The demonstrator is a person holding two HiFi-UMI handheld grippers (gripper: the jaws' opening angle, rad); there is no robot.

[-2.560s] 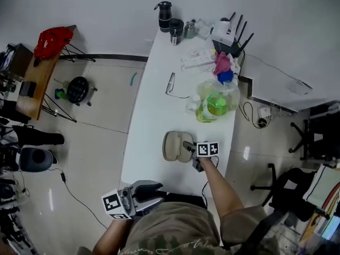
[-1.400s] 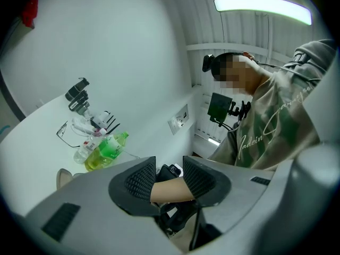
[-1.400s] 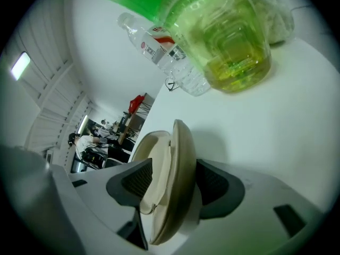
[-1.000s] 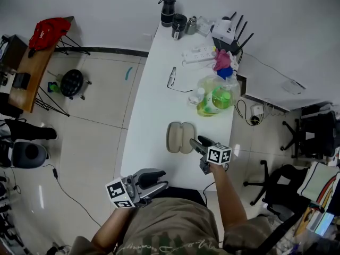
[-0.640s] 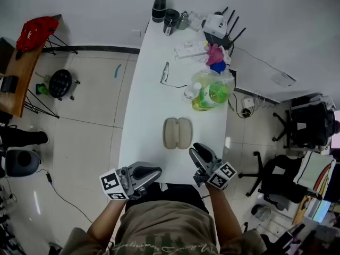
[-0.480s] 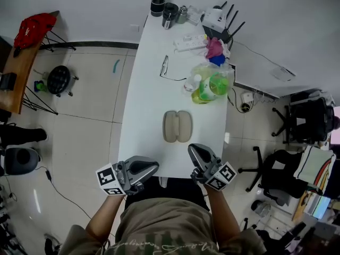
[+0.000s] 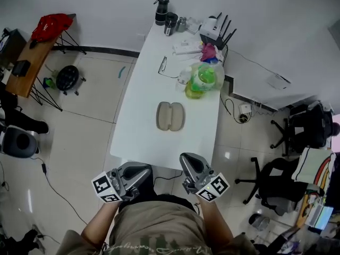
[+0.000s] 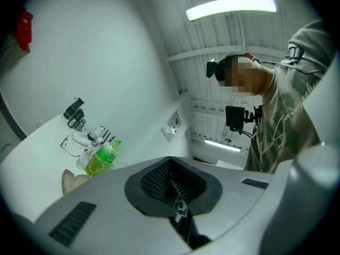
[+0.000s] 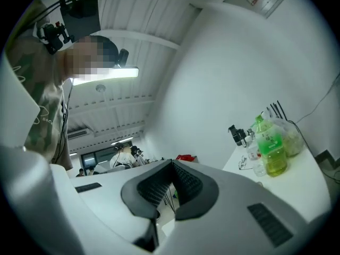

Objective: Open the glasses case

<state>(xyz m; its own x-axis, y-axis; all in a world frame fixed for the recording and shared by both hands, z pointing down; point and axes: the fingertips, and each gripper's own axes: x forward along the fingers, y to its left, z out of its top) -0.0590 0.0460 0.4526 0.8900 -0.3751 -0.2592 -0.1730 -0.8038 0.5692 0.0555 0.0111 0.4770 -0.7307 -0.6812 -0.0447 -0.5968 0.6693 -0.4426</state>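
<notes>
Head view: left gripper point(image 7: 144, 170) and right gripper point(image 7: 187, 161), all 4 fingers pressed together (nothing between them); case point(image 7: 170, 116), seemingly open, lies well ahead of both.

Glasses case point(image 7: 170, 116) beige. Table point(image 7: 135, 134) white. Bottle point(image 7: 204, 78) bright green, cloth point(image 7: 206, 51) pink, bag point(image 7: 51, 25) red. Left gripper point(image 7: 147, 170), right gripper point(image 7: 186, 161) grey; marker cubes point(image 7: 105, 187) black-and-white squares; pads point(image 8: 156, 179) black mesh. Floor point(image 7: 85, 121) cream tiles.
</notes>
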